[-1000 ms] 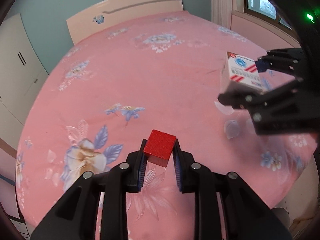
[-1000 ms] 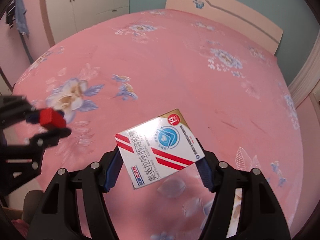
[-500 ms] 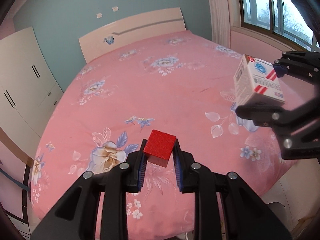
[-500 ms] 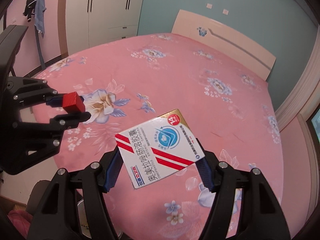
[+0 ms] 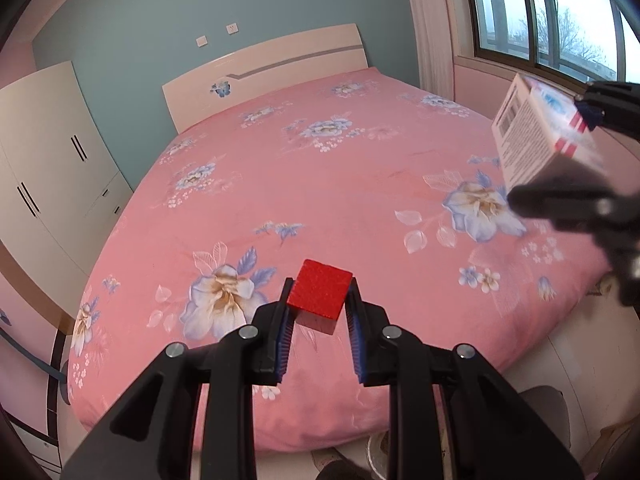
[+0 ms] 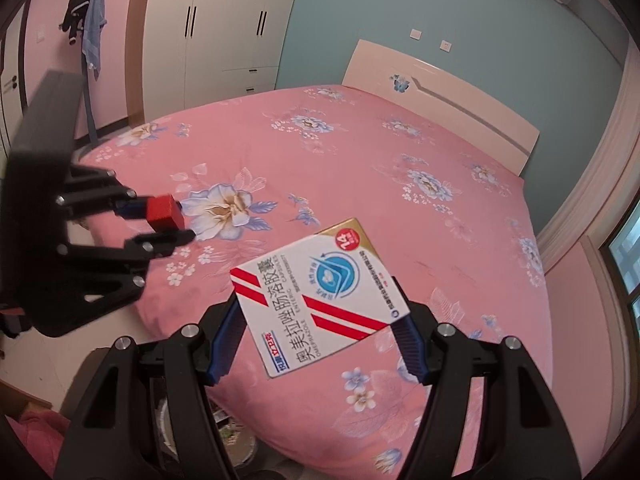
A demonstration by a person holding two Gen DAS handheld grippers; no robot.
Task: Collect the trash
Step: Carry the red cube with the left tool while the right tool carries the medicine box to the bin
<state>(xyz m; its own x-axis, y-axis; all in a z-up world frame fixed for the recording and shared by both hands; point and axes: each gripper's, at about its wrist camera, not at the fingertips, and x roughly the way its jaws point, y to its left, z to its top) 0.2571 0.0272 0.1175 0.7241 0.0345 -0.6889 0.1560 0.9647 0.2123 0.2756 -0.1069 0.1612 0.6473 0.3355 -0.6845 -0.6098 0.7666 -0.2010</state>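
We've got the left gripper [image 5: 320, 300] clamped tight on a red block [image 5: 319, 295], pointing down at an angle. Right gripper [image 6: 320, 320] angled down too, jaws wide, pads pressing both sides of a medicine box [image 6: 320, 296].

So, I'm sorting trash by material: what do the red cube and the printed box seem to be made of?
Red cube: matte with a finely grainy face and crisp edges, probably painted wood or dense foam; the look leaves it open. Medicine box: thin, smooth printed cardboard, judging by the flat panels, sharp folds and printed text.
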